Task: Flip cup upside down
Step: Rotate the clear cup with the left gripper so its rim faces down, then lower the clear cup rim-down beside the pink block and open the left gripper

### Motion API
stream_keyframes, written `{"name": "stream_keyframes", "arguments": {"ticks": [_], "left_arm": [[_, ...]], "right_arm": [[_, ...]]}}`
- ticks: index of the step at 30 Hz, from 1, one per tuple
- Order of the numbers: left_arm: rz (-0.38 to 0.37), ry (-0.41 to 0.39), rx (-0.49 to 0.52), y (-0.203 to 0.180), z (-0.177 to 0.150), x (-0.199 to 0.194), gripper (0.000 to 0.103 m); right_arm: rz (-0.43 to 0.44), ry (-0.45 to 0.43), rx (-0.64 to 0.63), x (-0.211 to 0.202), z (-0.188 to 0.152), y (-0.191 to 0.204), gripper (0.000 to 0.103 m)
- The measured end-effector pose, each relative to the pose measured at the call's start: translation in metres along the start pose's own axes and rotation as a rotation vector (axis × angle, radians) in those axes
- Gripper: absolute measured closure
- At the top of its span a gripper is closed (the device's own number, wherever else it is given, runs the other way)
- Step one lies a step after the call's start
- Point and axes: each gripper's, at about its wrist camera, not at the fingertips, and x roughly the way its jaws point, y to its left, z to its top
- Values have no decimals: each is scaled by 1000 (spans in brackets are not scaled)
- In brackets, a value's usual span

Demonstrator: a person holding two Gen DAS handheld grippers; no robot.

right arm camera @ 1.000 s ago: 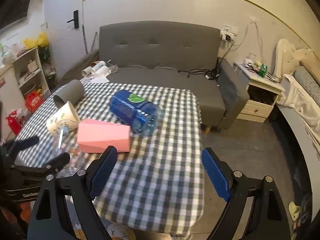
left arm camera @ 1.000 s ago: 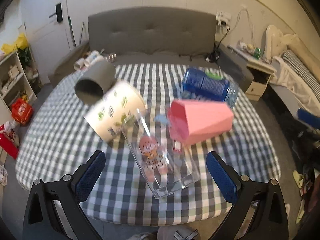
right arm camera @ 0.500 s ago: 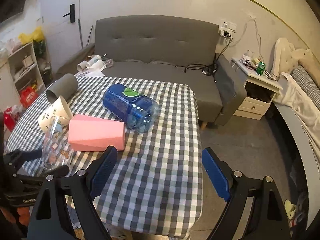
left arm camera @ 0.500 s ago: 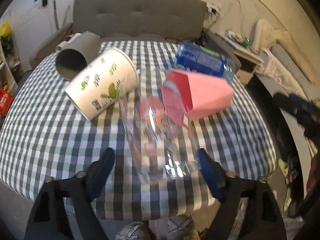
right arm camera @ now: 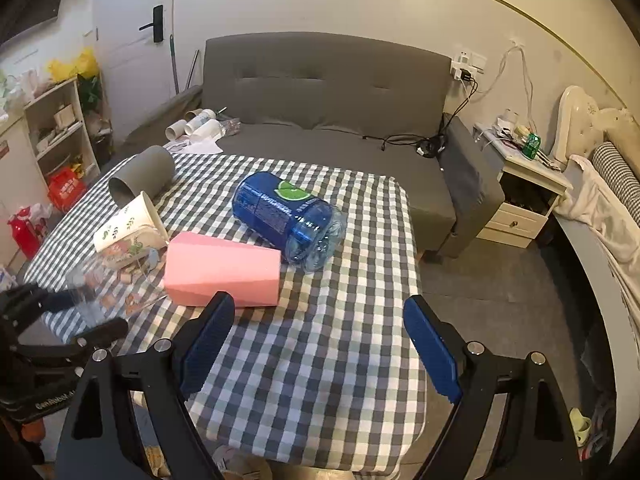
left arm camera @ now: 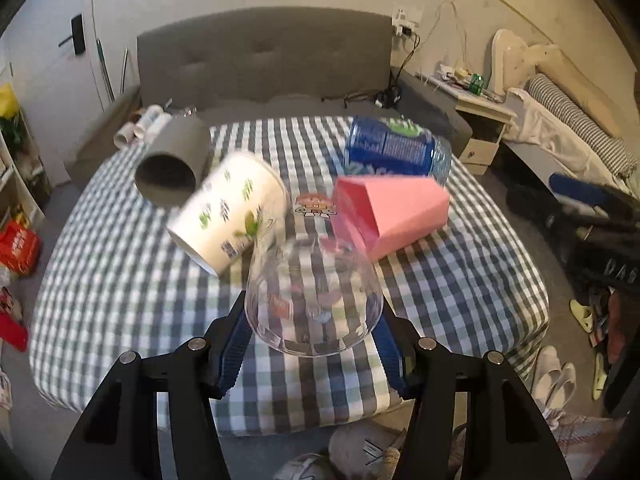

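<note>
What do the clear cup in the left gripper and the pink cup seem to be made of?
Clear cup: glossy transparent plastic or glass; the checks show through and its rim glints. Pink cup: probably matte opaque plastic; flat facets, no shine.

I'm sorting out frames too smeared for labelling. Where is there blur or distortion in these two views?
Left wrist view: the paper cup is motion-smeared, and the clear cup between the fingers is hard to outline. Right wrist view: mostly sharp, though the clear cup is blurred. Both views bow at the edges.
</note>
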Motion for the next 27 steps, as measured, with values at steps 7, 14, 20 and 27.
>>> {"name": "stream_keyframes", "arguments": {"ticks": [7,14,20,27], "left_arm": [[10,-36,17,1,10,-13,46],[5,-21,12,1,3,-8,46],[-5,-27,36,1,-5,-12,45],[-45,-23,57,14,-24,-14,34]], "right_arm": [[12,6,-23,-1,-2,6,16],[17,8,-3,-3,-3,2,16],[20,10,1,-3,-4,1,16],[21,16,5,-2,-5,1,16]]}}
